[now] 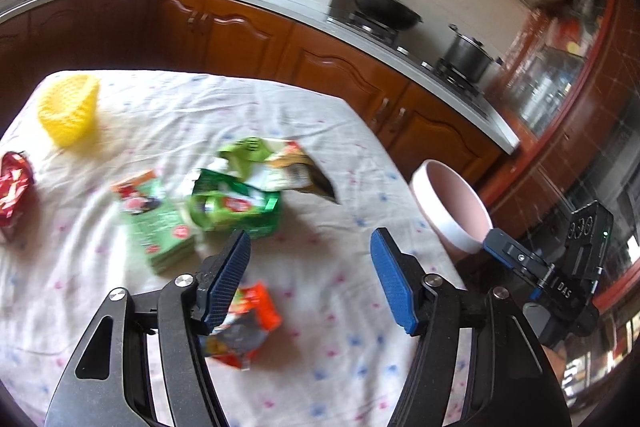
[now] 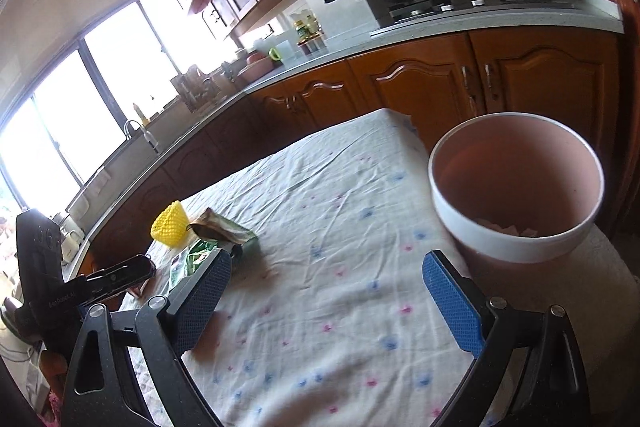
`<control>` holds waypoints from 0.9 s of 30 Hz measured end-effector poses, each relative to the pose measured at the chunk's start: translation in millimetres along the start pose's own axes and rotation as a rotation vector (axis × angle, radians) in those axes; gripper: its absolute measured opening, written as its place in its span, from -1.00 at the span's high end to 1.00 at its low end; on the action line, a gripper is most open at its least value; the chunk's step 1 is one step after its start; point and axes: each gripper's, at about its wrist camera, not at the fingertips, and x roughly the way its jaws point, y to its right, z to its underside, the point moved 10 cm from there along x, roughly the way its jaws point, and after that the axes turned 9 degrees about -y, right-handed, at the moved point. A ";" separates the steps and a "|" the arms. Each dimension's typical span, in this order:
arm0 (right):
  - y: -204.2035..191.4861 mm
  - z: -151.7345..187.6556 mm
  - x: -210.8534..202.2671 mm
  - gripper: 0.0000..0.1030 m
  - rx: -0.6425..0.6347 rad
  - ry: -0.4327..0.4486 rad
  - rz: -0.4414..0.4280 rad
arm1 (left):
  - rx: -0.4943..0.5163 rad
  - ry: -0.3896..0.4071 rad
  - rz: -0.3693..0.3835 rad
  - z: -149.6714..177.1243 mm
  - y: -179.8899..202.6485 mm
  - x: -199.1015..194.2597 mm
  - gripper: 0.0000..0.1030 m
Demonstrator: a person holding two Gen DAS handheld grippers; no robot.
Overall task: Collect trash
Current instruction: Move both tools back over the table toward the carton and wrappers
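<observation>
Orange snack wrapper flat on tabletop, under left tongs, beside their left-hand pad. Left tongs spread wide, empty, nearer hand. Green wrappers just ahead. Right tongs wide, empty, beside pink bin at tabletop's right edge.

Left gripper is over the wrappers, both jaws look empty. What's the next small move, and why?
Probably lower the left gripper onto the orange wrapper beside its left finger and close. Its jaws stand open and empty, that wrapper lies nearest, and the pink bin waits at the table's edge by the open right gripper.
</observation>
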 end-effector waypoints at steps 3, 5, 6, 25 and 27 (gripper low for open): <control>-12.5 3.1 7.2 -0.89 -0.017 -0.015 -0.013 | -0.028 0.005 -0.019 1.2 -17.6 -3.7 -0.27; -22.7 4.3 12.8 -0.89 -0.035 -0.025 -0.023 | -0.041 0.010 -0.029 2.5 -28.1 -7.0 -0.27; -25.6 5.1 14.6 -0.89 -0.042 -0.029 -0.025 | -0.046 0.013 -0.038 3.1 -33.3 -8.6 -0.27; -100.5 6.0 57.6 -0.89 -0.184 -0.097 -0.097 | -0.151 -0.046 -0.118 17.3 -103.8 -5.5 -0.27; -106.3 5.9 62.9 -0.89 -0.198 -0.104 -0.105 | -0.144 -0.057 -0.120 18.1 -103.4 -1.2 -0.28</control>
